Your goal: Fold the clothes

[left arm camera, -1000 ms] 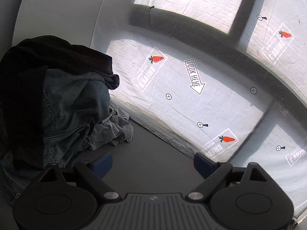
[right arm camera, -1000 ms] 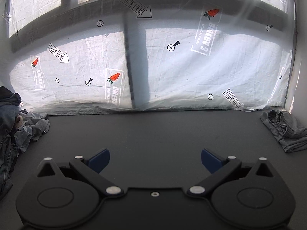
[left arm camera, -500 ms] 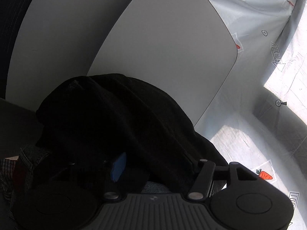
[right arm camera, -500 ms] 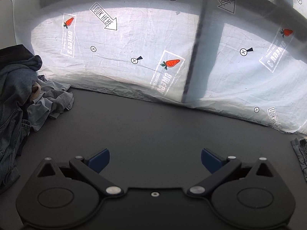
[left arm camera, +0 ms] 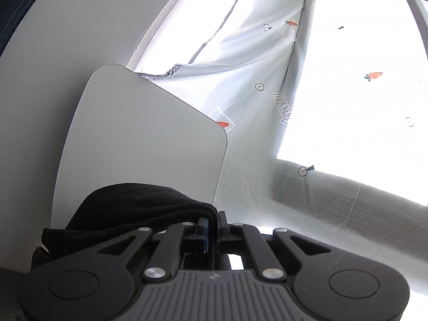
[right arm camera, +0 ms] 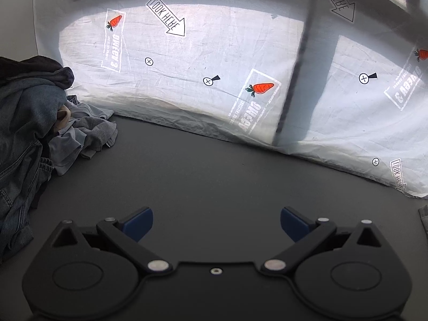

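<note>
- Left gripper (left arm camera: pixel 211 223) pinched tight on a fold of the black garment (left arm camera: pixel 139 206), blue pads pressed together with the cloth caught between.
- Black garment bunched up to the left of the pinch, hanging in front of a pale grey board (left arm camera: pixel 139 139) with round corners.
- Behind that board, a plain grey wall (left arm camera: pixel 67 40) on the left side.
- To the right, a white sheet (left arm camera: pixel 248 101) with little carrots, crossed circles and a "LOOK HERE" arrow, very bright where light comes through.
- Left camera tilted up, so no table seen in that view.
- Right gripper (right arm camera: pixel 216 222) wide apart, nothing between its blue pads (right arm camera: pixel 139 222), hanging low over the dark grey table (right arm camera: pixel 214 174).
- Pile of clothes (right arm camera: pixel 29 123) on the left edge of the table, well apart from the right gripper.
- In the pile: blue jeans (right arm camera: pixel 21 144) in front, a dark piece on top, and a light grey crumpled top (right arm camera: pixel 88 133) spilling out toward the middle of the table.
- Something small and tan peeking out between the jeans and the grey top; too little showing to tell what.
- Same white sheet (right arm camera: pixel 200 67) along the far edge of the table, with carrots, arrows and a dark upright bar behind.
- A bit of grey cloth (right arm camera: pixel 424 214) just showing at the far right edge of the table.
</note>
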